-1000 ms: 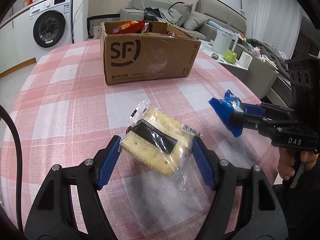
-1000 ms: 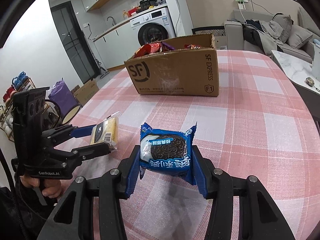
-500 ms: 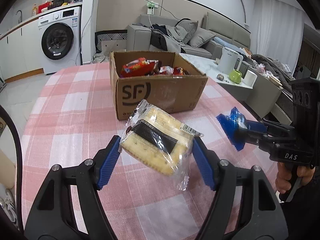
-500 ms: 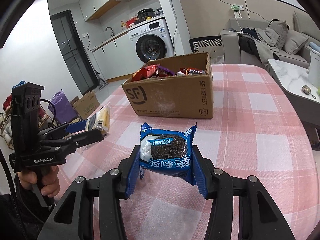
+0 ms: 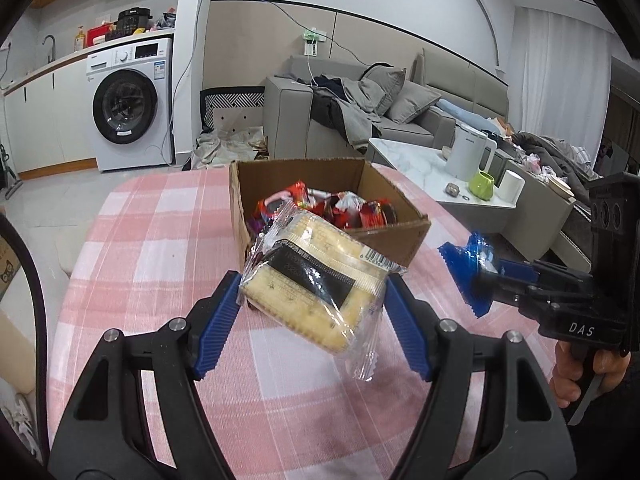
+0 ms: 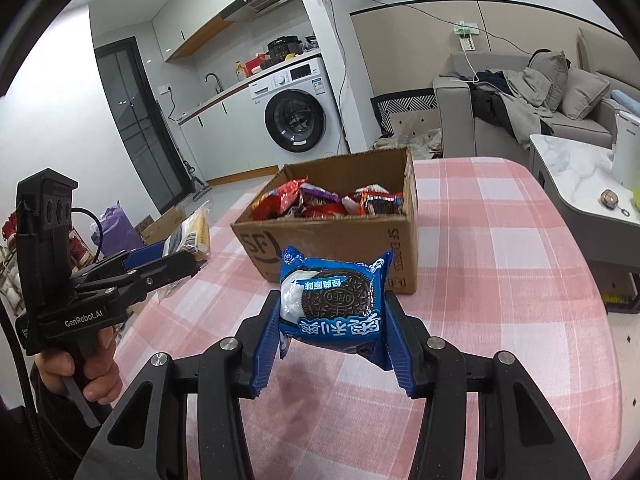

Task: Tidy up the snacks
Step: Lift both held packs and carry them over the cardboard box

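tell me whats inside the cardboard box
The cardboard box holds a pile of snack packets, mostly red with one purple. Whatever lies beneath that top layer is covered.

You hold a cracker pack (image 5: 316,280) in clear, glossy, crinkled film with a matt black label, the crackers inside pale and dimpled. Your left gripper (image 5: 312,312) has matt black plastic arms, ribbed blue pads and bright metal screws. Just beyond it stands the cardboard box (image 5: 384,236), brown, matt and fibrous, with a corrugated edge along its rim; shiny red foil snack wrappers (image 6: 320,200) lie inside it. The tablecloth (image 6: 500,264) under the box is woven cloth, matt, in pink and white checks. In your right gripper (image 6: 332,320) the Oreo packet (image 6: 336,304) is glossy blue plastic film with a sawtooth seam.
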Available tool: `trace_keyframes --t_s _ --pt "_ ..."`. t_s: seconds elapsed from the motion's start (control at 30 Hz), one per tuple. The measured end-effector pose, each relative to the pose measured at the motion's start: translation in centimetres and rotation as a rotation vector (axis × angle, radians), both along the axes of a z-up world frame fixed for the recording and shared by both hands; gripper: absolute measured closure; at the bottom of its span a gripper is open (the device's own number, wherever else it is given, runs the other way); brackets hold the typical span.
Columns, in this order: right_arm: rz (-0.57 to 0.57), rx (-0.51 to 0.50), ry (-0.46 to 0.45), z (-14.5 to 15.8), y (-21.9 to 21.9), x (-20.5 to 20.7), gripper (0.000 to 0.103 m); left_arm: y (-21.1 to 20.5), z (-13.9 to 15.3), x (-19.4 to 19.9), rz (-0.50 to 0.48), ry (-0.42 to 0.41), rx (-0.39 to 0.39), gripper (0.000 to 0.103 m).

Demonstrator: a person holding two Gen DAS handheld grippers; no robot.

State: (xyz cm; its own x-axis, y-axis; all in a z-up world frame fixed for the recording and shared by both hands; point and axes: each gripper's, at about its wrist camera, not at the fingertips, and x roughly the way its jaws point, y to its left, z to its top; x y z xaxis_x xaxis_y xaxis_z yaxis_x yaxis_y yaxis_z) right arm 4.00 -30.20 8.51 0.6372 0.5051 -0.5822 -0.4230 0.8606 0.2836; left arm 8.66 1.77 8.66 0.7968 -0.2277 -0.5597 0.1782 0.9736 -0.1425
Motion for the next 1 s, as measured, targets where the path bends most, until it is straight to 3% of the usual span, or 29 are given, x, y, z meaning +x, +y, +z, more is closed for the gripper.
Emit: trace_keyframes --t_s 0.43,1.0 --pt "-0.009 0.011 -0.031 2.3 1.0 4.3 0.054 -0.7 1.4 5.4 0.017 -0.016 0.019 0.033" --pt "-0.022 0.028 -0.034 3.3 2.1 9.8 0.054 0.7 1.6 12.1 0.064 -0.016 0.044 0.033"
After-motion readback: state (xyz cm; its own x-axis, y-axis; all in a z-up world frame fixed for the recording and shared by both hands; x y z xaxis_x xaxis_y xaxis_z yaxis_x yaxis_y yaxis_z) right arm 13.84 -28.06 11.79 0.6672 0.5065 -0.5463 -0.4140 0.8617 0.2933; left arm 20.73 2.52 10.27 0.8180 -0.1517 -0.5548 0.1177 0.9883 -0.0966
